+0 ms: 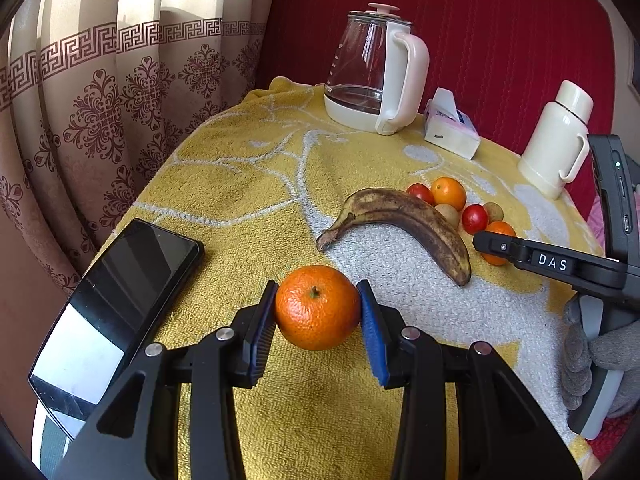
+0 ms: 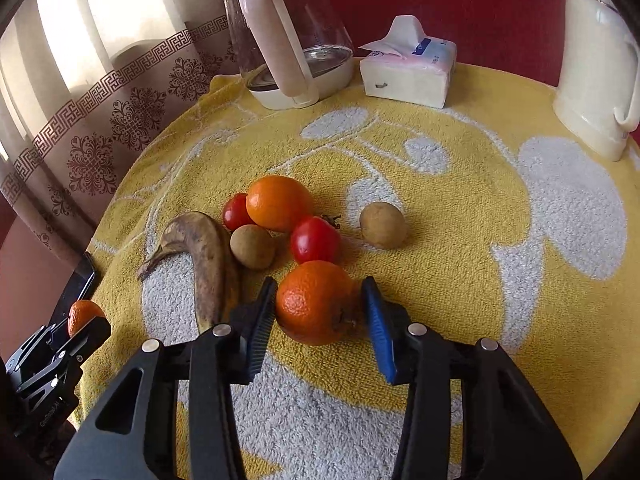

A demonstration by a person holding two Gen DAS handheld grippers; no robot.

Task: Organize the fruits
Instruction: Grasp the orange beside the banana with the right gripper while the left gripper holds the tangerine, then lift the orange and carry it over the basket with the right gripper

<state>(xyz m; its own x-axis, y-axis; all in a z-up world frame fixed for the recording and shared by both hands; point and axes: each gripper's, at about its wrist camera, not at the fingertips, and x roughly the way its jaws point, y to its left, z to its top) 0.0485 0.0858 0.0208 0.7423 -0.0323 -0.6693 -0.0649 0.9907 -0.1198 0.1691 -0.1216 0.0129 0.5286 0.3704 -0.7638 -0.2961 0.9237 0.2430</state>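
Observation:
My left gripper [image 1: 318, 307] is shut on an orange [image 1: 317, 307] near the front of the yellow towel [image 1: 240, 184]; it also shows in the right wrist view [image 2: 82, 316]. My right gripper [image 2: 320, 304] is shut on a second orange [image 2: 316, 302] at the near edge of the fruit cluster. The cluster holds a brown-spotted banana [image 2: 204, 256], a third orange [image 2: 279, 202], two red tomatoes [image 2: 315, 240] [image 2: 236, 212] and two small brown fruits [image 2: 253, 247] [image 2: 383, 225]. In the left wrist view the banana [image 1: 404, 220] lies ahead of my left gripper.
A glass kettle [image 1: 372, 72], a tissue pack [image 1: 450, 126] and a cream flask [image 1: 558, 140] stand along the back. A phone [image 1: 116, 308] lies at the left edge of the table. A patterned curtain [image 1: 100, 100] hangs left.

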